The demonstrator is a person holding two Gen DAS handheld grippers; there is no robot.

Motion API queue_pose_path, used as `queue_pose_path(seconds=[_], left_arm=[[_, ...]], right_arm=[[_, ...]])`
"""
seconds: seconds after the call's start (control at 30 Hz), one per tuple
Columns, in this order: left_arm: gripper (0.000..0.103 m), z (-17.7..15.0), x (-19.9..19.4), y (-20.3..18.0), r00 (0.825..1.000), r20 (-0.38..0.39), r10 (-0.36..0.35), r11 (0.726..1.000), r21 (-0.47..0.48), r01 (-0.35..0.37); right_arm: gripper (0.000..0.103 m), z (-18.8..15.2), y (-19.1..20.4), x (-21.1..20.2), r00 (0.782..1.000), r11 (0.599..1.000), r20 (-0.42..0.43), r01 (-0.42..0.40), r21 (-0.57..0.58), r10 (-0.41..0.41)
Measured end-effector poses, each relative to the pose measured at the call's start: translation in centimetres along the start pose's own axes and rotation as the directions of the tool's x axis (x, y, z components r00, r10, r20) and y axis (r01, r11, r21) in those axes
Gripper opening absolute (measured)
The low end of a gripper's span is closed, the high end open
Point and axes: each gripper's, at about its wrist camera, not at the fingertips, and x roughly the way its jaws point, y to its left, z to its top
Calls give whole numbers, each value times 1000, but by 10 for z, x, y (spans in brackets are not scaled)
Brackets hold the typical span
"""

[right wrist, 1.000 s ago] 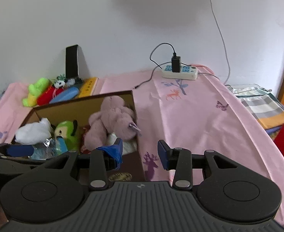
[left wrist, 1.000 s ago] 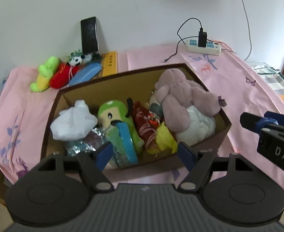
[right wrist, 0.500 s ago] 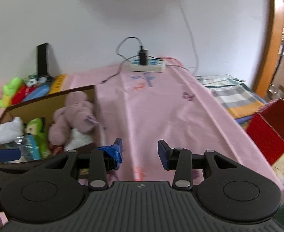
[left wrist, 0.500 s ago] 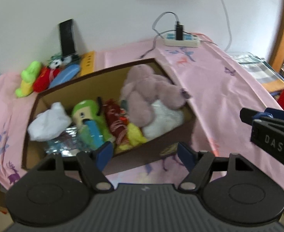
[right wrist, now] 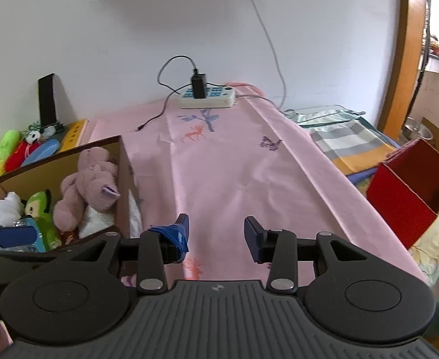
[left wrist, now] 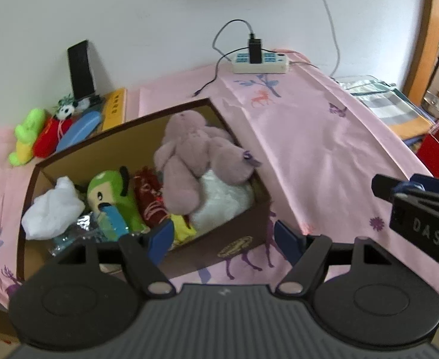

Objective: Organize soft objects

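— What are your grippers doing?

— My left gripper (left wrist: 220,237) has its jaws spread wide with nothing between them. My right gripper (right wrist: 216,234) is also apart and empty, hanging over the pink cloth (right wrist: 234,173). From the left camera the right one pokes in at 3 o'clock.

— And what's just past the left one?

— The box (left wrist: 243,236), brown outside and tan inside, sits right beyond my left fingertips, toward 12. Its near wall runs behind the gap between my fingers.

— What's inside?

— The soft things. A mauve plush (left wrist: 195,158) lies on top at the 1 o'clock end, draped over a white pillow-like lump (left wrist: 225,197). At 11 there's a green toy (left wrist: 108,191), with a red knitted piece (left wrist: 149,197) between it and the mauve one. A white crumpled bag (left wrist: 51,206) fills the 9 o'clock end, and something yellow (left wrist: 182,227) peeks at the near wall.

— Anything still outside the box?

— Yes, further off at 10 o'clock, by the wall: a lime toy (left wrist: 27,134), a red one (left wrist: 51,134), a small panda (left wrist: 65,110) and a blue case (left wrist: 78,131), all touching in a row.

— Further out?

— A power strip (left wrist: 261,62) at 12, and a red box (right wrist: 411,191) at 3 o'clock off the cloth's edge.
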Motion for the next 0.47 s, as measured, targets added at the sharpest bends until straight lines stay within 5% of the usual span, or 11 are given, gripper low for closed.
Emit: queue_pose_path(seconds=[0.47], left_arm=[[74,-6,-3,58,993,51,103,988,-116,-97]], right_arm=[[24,10,58,11,991,986,-12,-135,-97,134]])
